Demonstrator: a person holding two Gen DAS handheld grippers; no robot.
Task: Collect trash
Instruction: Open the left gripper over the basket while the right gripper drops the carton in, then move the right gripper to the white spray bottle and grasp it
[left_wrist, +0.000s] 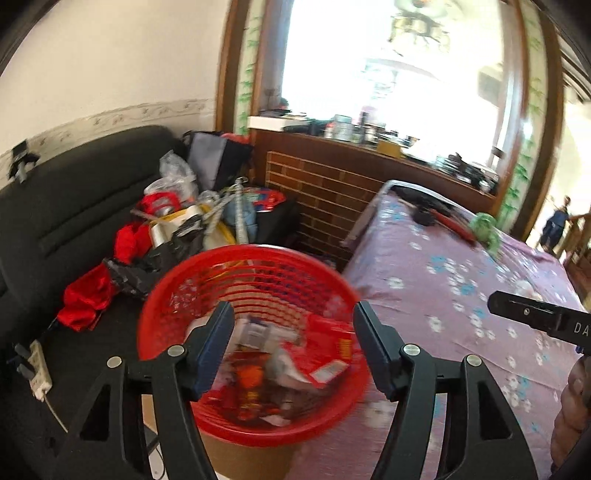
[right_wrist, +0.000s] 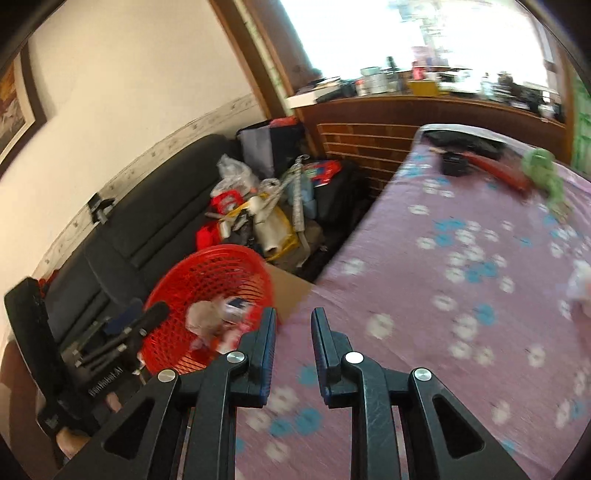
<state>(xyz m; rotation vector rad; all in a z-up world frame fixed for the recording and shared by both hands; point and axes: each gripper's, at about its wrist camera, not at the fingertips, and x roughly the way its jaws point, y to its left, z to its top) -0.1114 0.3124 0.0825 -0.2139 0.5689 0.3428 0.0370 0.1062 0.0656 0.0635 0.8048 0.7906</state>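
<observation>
A red mesh basket (left_wrist: 162, 317) stands on a cardboard box beside the table and holds wrappers and crumpled paper (left_wrist: 295, 354). My left gripper (left_wrist: 293, 314) is open and empty, right above the basket. The basket also shows in the right wrist view (right_wrist: 221, 262), with a crumpled paper wad (right_wrist: 203, 317) in or just above it. My right gripper (right_wrist: 293, 317) is open a little and empty, over the purple flowered tablecloth (right_wrist: 443, 229). A white crumpled piece (right_wrist: 580, 284) lies at the table's right edge. A green crumpled bag (right_wrist: 543, 166) lies at the far end.
A black sofa (left_wrist: 55, 221) on the left is piled with bags, red cloth and clutter (left_wrist: 184, 214). A power strip (left_wrist: 37, 369) lies on it. A brick-faced counter (left_wrist: 332, 195) stands behind. A black object and a red tool (right_wrist: 495, 166) lie at the table's far end.
</observation>
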